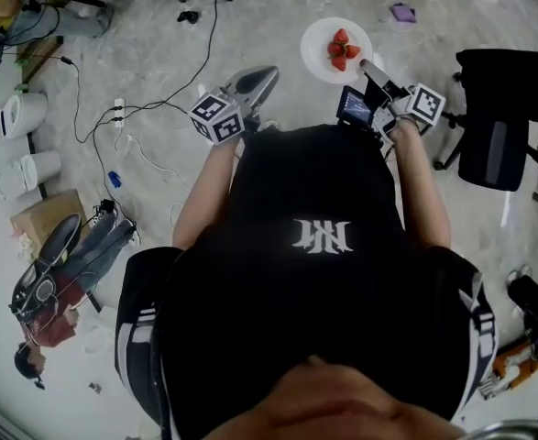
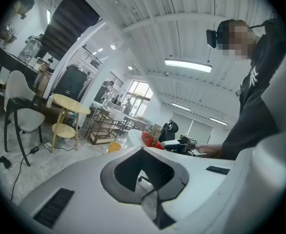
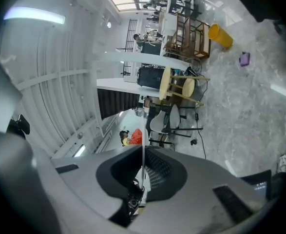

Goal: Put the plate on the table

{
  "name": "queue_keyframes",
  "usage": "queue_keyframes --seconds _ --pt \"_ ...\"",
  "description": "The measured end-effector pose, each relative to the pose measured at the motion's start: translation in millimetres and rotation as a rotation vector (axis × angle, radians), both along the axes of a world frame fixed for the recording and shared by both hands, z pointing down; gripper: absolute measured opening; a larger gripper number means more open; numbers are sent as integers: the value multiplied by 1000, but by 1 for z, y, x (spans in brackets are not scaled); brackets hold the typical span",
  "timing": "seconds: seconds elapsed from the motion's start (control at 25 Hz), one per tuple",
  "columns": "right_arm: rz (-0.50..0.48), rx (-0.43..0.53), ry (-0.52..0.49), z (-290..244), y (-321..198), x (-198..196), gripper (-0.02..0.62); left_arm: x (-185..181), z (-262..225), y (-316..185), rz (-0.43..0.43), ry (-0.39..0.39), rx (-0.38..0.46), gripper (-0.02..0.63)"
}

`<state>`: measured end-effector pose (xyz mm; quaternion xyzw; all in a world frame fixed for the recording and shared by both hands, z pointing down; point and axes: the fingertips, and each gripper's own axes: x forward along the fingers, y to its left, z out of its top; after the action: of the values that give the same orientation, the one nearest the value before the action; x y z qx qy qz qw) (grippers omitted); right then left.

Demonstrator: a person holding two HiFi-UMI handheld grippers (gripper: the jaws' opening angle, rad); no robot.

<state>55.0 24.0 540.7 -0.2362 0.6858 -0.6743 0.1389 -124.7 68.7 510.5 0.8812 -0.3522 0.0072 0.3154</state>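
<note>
Head view: white plate [image 1: 316,51], upper centre, strawberries [image 1: 342,49] aboard; likely stiff, slick, breakable. Right gripper [image 1: 366,63] pinches its rim, the sensible hold; left gripper [image 1: 267,73] pressed together, empty.

Left gripper [image 1: 265,74]: jaws together, nothing between them; in the head view it points toward 2 o'clock. Right gripper [image 1: 367,65]: jaws clamped on the rim of the plate [image 1: 318,48], pointing toward 10 o'clock. Left forearm [image 1: 206,186] and right forearm [image 1: 422,177] extend forward toward 12 o'clock.
</note>
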Motion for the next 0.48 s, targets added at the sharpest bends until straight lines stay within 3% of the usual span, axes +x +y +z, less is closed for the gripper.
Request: queue_keyframes --seconds 0.48 --pt "-72 -4 -39 12 28 17 15 28 2 33 -33 -78 -15 11"
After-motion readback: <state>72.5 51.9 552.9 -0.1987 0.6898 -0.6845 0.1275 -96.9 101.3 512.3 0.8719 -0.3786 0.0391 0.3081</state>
